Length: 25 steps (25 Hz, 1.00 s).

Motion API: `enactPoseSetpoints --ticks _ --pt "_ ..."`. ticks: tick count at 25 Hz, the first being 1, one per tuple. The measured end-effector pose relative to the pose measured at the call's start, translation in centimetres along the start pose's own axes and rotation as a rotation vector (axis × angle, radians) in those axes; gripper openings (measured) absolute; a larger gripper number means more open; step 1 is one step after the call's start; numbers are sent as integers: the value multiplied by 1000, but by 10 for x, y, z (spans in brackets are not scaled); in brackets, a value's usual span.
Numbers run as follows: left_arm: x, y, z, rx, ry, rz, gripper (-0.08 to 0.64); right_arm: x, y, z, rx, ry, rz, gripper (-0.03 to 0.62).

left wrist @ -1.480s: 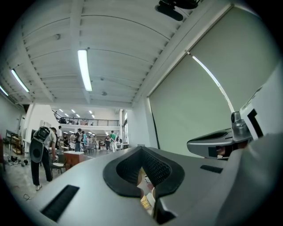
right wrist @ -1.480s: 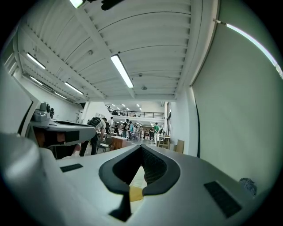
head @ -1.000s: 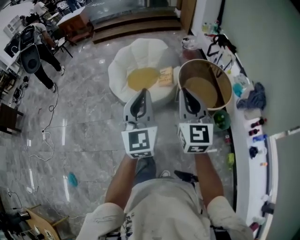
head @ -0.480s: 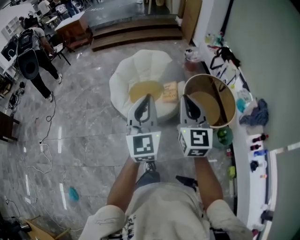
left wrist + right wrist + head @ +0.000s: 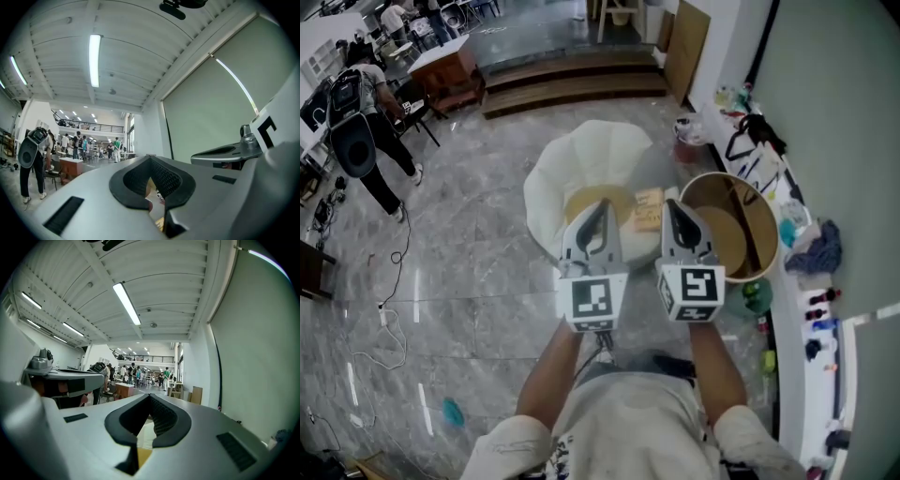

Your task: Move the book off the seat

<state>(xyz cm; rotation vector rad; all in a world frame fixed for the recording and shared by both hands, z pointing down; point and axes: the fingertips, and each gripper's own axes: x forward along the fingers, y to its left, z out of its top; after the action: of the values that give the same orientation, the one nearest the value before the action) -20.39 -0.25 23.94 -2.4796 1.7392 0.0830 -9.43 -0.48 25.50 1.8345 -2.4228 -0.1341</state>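
Head view: the book (image 5: 648,208) lies on the white seat (image 5: 591,155), at the right edge of its yellow cushion (image 5: 578,199), next to a round brown tub (image 5: 741,202). The left gripper (image 5: 601,206) and right gripper (image 5: 672,206) hover level, and the book shows between their tips.

Left gripper view: its jaws are pressed together, holding nothing.

Right gripper view: its jaws are likewise pressed together and empty.

From my head, one camera looks steeply down over my left gripper (image 5: 600,204) and right gripper (image 5: 672,202) to the seat (image 5: 591,157) beyond their jaws. Each gripper camera sits close behind its jaws, facing level along them; both share the hall's people (image 5: 134,373) far ahead
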Motion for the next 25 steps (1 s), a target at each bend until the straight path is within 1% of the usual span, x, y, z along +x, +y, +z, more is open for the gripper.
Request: enactPoseSetpoints --ticks 5,11,16,22,25 --pt "22 10 -8 -4 -2 -7 2 29 -6 -8 12 15 -3 3" --pt "69 13 -14 6 -2 -9 2 74 -26 -11 17 2 19 3" --pt "128 -2 -15 3 -9 -17 2 115 -68 -12 14 -9 21 3" --pt "198 -25 -20 -29 -14 -13 2 160 -127 -17 22 -12 20 3" --pt "226 -34 -25 -16 -8 -2 2 178 -151 -22 27 -15 25 3"
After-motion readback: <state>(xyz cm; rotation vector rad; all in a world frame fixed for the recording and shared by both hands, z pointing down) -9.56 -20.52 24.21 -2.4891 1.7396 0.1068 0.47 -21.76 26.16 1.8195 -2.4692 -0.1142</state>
